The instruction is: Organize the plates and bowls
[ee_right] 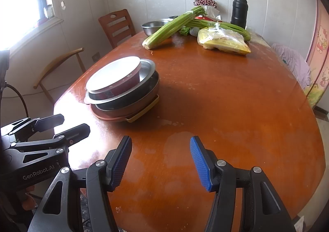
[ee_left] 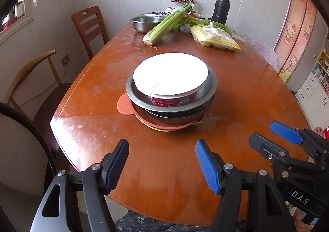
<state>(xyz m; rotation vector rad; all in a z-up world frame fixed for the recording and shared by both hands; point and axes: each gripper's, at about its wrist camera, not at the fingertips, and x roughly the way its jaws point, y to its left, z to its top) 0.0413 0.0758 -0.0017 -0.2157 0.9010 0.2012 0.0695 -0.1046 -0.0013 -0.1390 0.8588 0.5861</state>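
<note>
A stack of dishes stands mid-table: a white-topped red bowl (ee_left: 170, 75) (ee_right: 115, 76) sits in a steel plate (ee_left: 212, 85) (ee_right: 147, 67), over darker pans and an orange plate (ee_left: 125, 106) (ee_right: 98, 115). My left gripper (ee_left: 161, 163) (ee_right: 59, 125) hovers open over the near table edge, just short of the stack, nothing between its fingers. My right gripper (ee_right: 160, 162) (ee_left: 265, 135) is open too, to the right of the stack, over bare wood.
The wooden table (ee_left: 236, 92) (ee_right: 226, 98) carries celery (ee_left: 164, 26) (ee_right: 170, 28), a bag of yellow food (ee_left: 213, 37) (ee_right: 224, 41), a steel basin (ee_left: 145, 23) (ee_right: 153, 26) and a black flask (ee_left: 221, 8) (ee_right: 239, 11) at the far end. Chairs (ee_left: 88, 24) (ee_right: 117, 25) stand along the left side.
</note>
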